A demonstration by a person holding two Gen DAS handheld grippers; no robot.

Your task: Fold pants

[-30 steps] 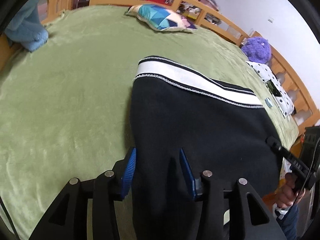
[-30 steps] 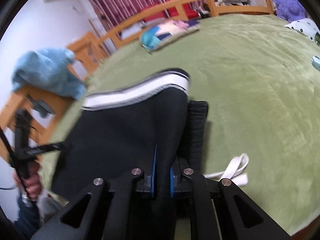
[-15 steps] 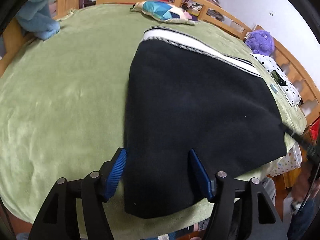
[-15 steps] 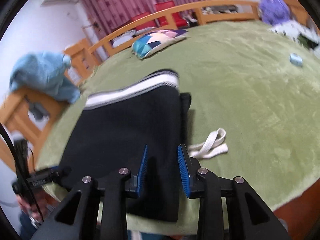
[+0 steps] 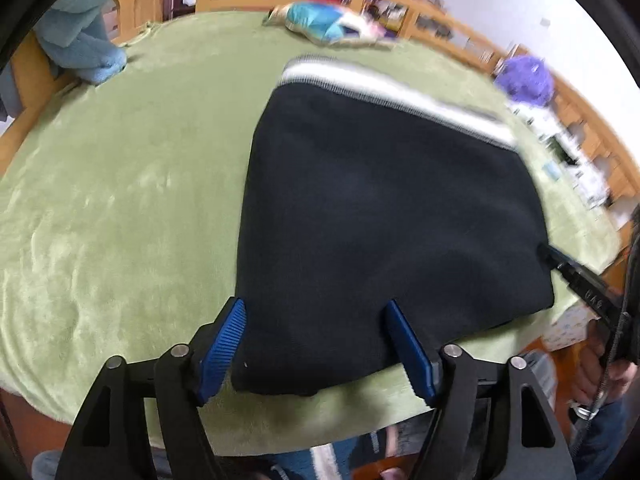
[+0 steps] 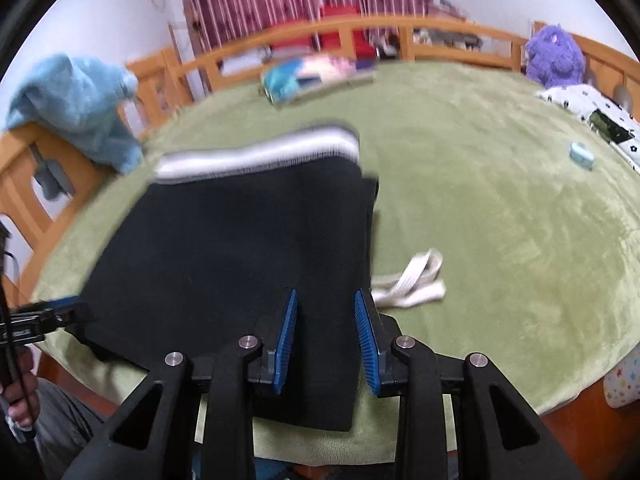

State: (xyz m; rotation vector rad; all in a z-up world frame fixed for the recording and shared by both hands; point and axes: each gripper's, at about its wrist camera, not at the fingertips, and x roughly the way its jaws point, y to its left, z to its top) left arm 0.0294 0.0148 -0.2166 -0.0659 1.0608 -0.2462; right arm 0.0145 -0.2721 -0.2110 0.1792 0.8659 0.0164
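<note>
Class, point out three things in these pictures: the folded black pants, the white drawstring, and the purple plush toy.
Black pants (image 5: pixel 384 216): left wrist view, middle of the dark fabric.
White drawstring (image 6: pixel 412 282): right wrist view, looped middle.
Purple plush toy (image 6: pixel 554 56): right wrist view, its fuzzy body.

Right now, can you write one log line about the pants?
pants: folded, flat on green blanket | left gripper: open | right gripper: open | white strap: beside pants

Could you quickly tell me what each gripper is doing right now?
Left gripper: open, holding nothing, above the black pants.
Right gripper: open, holding nothing.
</note>
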